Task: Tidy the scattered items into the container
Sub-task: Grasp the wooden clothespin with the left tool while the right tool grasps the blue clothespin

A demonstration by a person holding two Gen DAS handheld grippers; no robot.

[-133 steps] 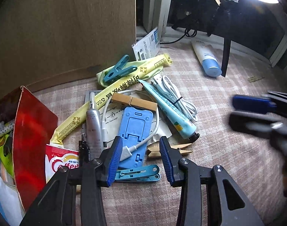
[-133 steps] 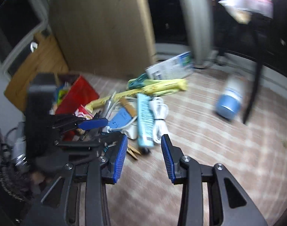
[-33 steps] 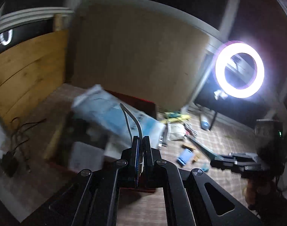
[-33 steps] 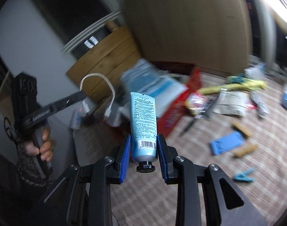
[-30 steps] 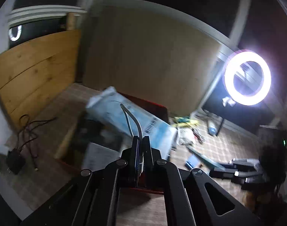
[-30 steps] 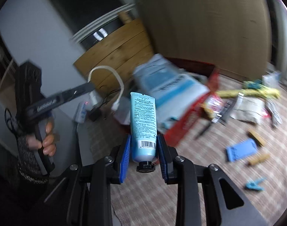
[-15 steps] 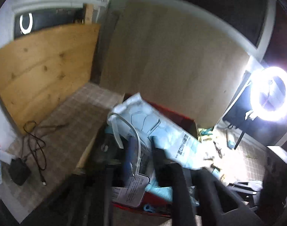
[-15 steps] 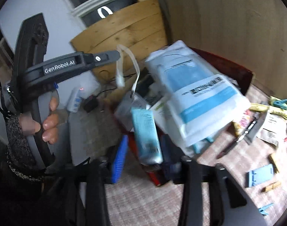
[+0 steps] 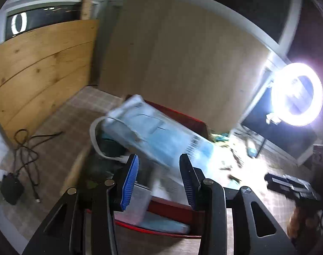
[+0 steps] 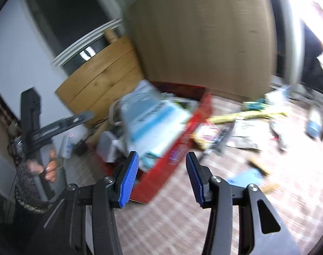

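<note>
Both hand-held grippers are spread wide with nothing between their blue pads. The left hand-held gripper (image 9: pixel 158 179) sits low in the middle of its view, over the red box (image 9: pixel 178 116), which is stuffed full. A big pale-blue packet (image 9: pixel 159 136) lies slanted across the top of the box, and a white cable (image 9: pixel 93 136) loops out at the packet's left end.

The right hand-held gripper (image 10: pixel 161 175) hovers at the lower centre of its view, just off the box's near corner (image 10: pixel 178 153). Scattered items are on the checked worktop (image 10: pixel 182 218) to the right: a yellow strip (image 10: pixel 246 113), a blue stand (image 10: pixel 246 176), a wooden peg (image 10: pixel 257 166) and some papers (image 10: pixel 244 135), all blurred. At the left edge, a hand (image 10: pixel 48 167) grips the other tool's handle.
</note>
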